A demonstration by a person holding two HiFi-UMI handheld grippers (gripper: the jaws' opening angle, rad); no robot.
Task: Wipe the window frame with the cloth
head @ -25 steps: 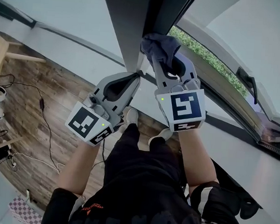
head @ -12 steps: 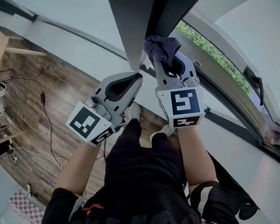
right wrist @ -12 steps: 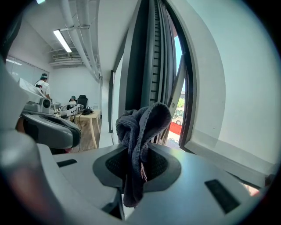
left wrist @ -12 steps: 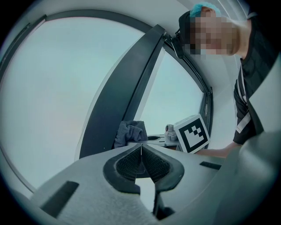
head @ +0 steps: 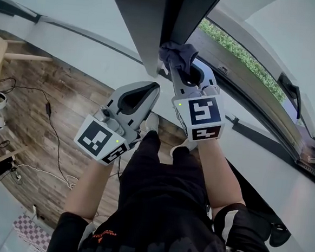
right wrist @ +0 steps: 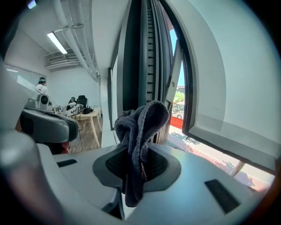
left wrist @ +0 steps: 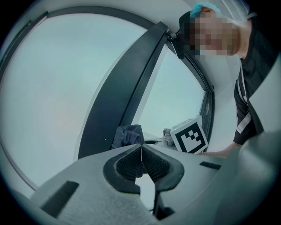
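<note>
My right gripper (head: pixel 180 62) is shut on a bunched dark grey cloth (head: pixel 176 52), which presses against the dark vertical window frame (head: pixel 179 16). In the right gripper view the cloth (right wrist: pixel 141 127) bulges up out of the jaws in front of the frame's ribbed channel (right wrist: pixel 147 66). My left gripper (head: pixel 152 87) is shut with nothing in it, just left of and below the cloth. The left gripper view shows its pads (left wrist: pixel 131 163) touching, with the cloth (left wrist: pixel 127 135) and the frame (left wrist: pixel 120 94) beyond them.
The open window sash (head: pixel 269 82) with a dark handle (head: pixel 290 90) swings out to the right over grass. A wooden floor (head: pixel 44 119) with cables and a table leg lies left below. The person's legs and dark shorts (head: pixel 162 204) fill the lower middle.
The right gripper with the cloth has shifted a little along the frame's lower end, ending slightly left and up in view. The left gripper has stayed put.
</note>
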